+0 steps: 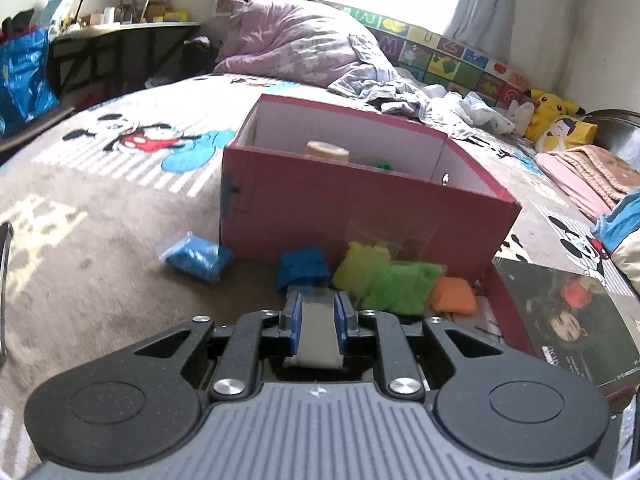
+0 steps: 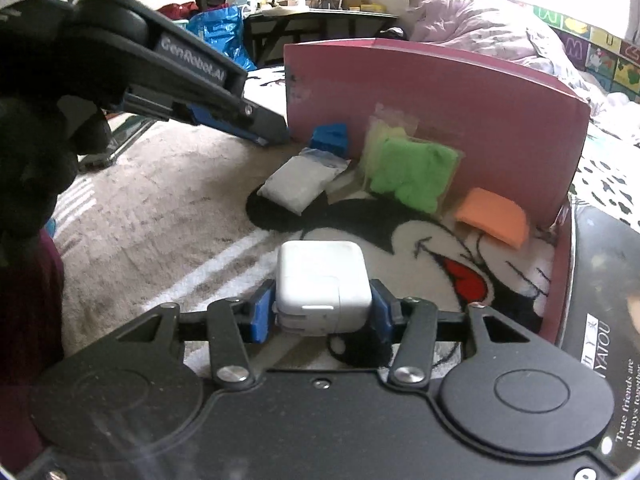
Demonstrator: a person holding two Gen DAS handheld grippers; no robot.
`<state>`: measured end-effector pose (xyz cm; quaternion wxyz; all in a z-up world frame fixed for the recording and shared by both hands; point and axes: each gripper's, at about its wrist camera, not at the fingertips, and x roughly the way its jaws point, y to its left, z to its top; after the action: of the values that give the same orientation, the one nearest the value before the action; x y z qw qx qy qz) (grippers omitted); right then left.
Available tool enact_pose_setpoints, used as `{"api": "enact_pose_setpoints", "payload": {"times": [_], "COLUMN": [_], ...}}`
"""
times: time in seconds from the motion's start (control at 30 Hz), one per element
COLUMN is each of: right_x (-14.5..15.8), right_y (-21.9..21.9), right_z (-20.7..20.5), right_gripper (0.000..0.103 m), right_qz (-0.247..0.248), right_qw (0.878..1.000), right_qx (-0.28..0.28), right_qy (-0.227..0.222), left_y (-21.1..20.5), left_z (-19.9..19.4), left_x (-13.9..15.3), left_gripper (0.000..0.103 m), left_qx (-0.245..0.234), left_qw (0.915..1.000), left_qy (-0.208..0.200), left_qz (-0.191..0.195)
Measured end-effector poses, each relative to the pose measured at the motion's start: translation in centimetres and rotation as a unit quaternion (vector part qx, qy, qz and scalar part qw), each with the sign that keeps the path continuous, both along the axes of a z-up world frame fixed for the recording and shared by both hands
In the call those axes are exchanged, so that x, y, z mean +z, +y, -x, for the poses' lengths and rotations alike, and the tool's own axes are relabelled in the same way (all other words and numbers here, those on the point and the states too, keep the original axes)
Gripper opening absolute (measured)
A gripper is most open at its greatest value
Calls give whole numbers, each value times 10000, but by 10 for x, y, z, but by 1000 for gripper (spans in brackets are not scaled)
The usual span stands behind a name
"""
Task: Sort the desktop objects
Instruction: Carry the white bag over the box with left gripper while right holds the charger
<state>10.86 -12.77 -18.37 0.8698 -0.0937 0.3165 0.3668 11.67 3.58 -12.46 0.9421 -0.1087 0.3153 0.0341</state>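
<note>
My right gripper point(image 2: 322, 294) is shut on a white power adapter point(image 2: 320, 280), held just above the cartoon bedspread. My left gripper point(image 1: 318, 302) is shut on a flat grey piece point(image 1: 318, 332); in the right wrist view this left gripper point(image 2: 272, 128) hangs at the upper left, near the corner of the red box point(image 2: 440, 92). Against the box's front wall lie soft bags: dark blue point(image 1: 302, 268), yellow point(image 1: 360, 268), green point(image 1: 400, 284), orange point(image 1: 454, 294), and a white bag point(image 2: 300, 184). A lighter blue bag point(image 1: 196, 258) lies apart to the left.
The red box point(image 1: 360, 208) is open on top, with a wooden round piece point(image 1: 327, 152) and something green point(image 1: 384, 166) inside. A dark printed lid point(image 1: 560, 320) lies at the right. A crumpled quilt point(image 1: 296, 44) and plush toys point(image 1: 552, 116) sit behind.
</note>
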Motion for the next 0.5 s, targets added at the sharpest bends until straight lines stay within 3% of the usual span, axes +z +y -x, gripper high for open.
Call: {"api": "enact_pose_setpoints", "payload": {"times": [0.5], "right_x": [2], "right_y": [6], "right_z": [-2], "right_gripper": [55], "right_qz": [-114], "right_qw": [9999], "right_qx": [112], "right_qy": [-17], "left_y": [-9], "left_z": [-48], "left_x": [67], "left_gripper": [16], "left_qx": [-410], "left_qw": [9977], "left_qy": [-298], "left_qz": [-459]}}
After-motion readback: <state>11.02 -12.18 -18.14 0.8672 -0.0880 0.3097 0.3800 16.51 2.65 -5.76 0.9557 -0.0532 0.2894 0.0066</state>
